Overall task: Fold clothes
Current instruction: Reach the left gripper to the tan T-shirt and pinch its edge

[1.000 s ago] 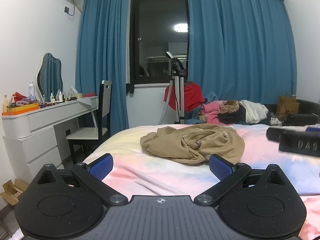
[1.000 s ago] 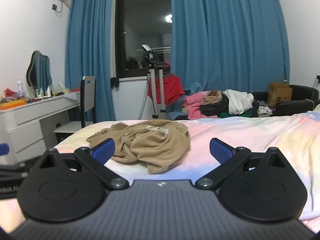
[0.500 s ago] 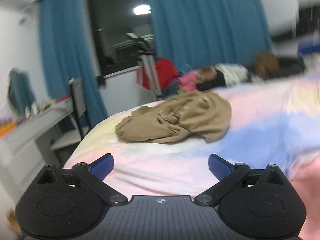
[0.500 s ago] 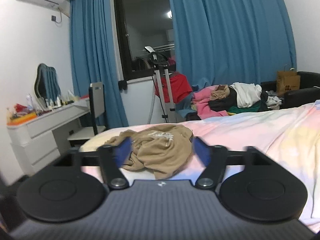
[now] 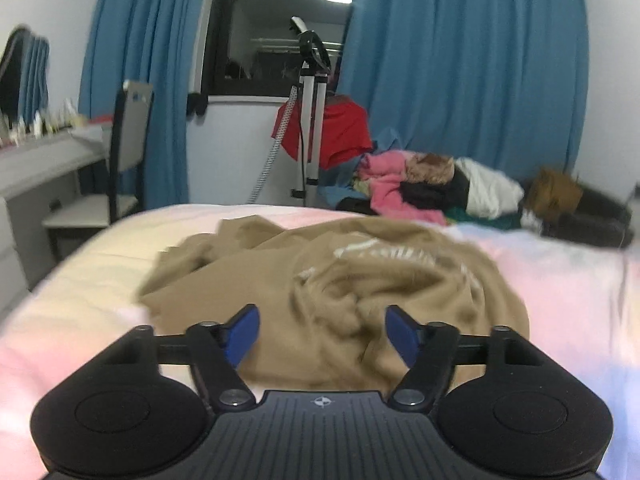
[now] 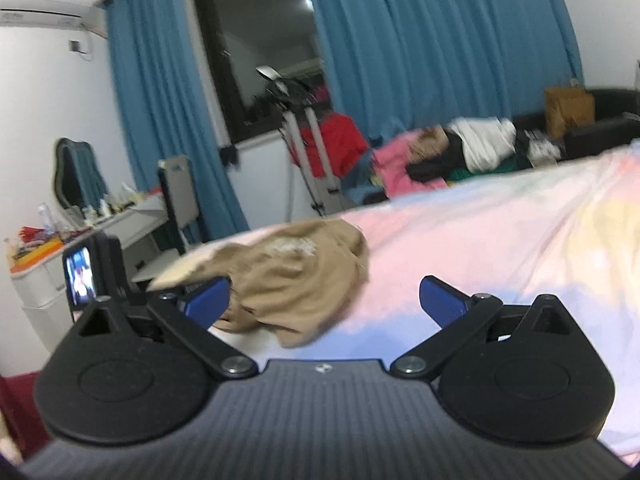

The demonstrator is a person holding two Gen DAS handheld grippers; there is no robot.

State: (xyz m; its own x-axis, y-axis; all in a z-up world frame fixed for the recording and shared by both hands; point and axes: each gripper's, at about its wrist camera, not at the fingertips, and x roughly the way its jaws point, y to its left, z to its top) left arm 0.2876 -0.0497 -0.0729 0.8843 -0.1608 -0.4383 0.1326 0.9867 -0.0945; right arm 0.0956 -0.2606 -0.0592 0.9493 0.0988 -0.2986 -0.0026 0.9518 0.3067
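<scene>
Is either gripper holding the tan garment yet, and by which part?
Nothing is held. The left gripper and right gripper are both open, short of the tan garment.

Tan garments (image 5: 344, 280): one (crumpled on the bed)
Beds (image 5: 572, 300): one
Chairs (image 5: 120, 168): one
Desks (image 5: 36, 160): one
Curtains (image 5: 472, 64): two
Mirrors (image 6: 78, 174): one
Paper bags (image 6: 568, 106): one
Clothes piles (image 5: 432, 188): one

Open bedsheet (image 6: 500, 248) right of the crumpled shirt (image 5: 360, 280), free to pass. Blocked beyond the far edge by clothes pile (image 5: 432, 188) and steamer stand (image 5: 310, 120); chair (image 5: 116, 168) at left.
</scene>
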